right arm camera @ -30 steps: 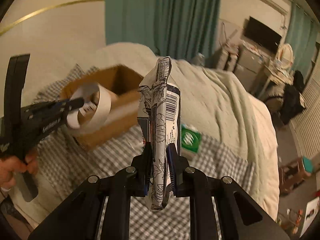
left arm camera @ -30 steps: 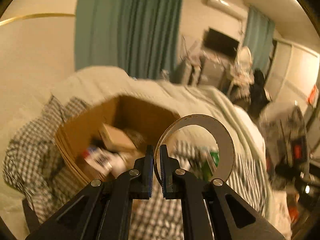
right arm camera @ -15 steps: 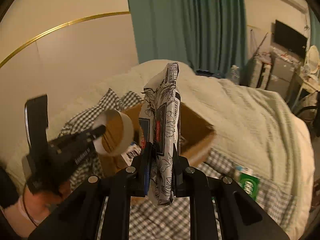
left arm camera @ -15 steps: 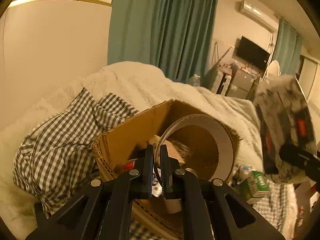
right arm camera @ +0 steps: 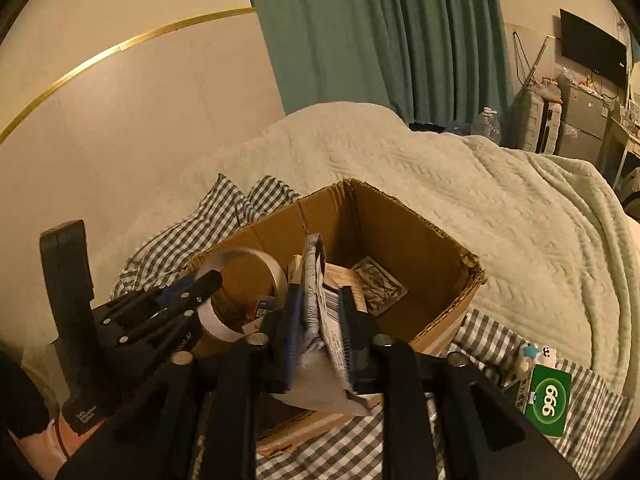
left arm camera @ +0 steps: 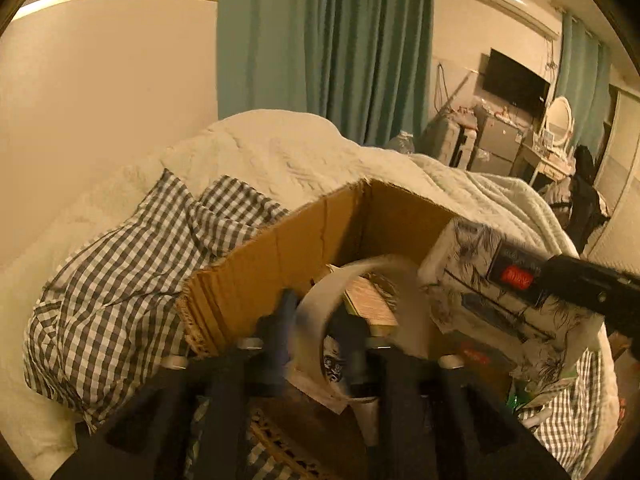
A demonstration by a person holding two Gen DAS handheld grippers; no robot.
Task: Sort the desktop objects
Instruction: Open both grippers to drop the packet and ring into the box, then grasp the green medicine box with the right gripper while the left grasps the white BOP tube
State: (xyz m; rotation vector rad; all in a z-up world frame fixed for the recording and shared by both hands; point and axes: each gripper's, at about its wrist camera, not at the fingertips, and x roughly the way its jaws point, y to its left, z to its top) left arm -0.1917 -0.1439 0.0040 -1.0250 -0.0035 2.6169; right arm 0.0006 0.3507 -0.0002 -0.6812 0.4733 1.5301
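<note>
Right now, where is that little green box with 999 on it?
In the right wrist view, the green box lies low on the right, on the checked cloth, beside the cardboard box.

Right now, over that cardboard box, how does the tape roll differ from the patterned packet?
The tape roll is a hollow white ring; the patterned packet is a flat, soft pouch printed with dark line drawings and a barcode. The roll sits at the left tongs; the packet stands on edge between the right tongs. Shared: both hang over the open cardboard box, and both sets of tongs are opening to let them drop.
</note>
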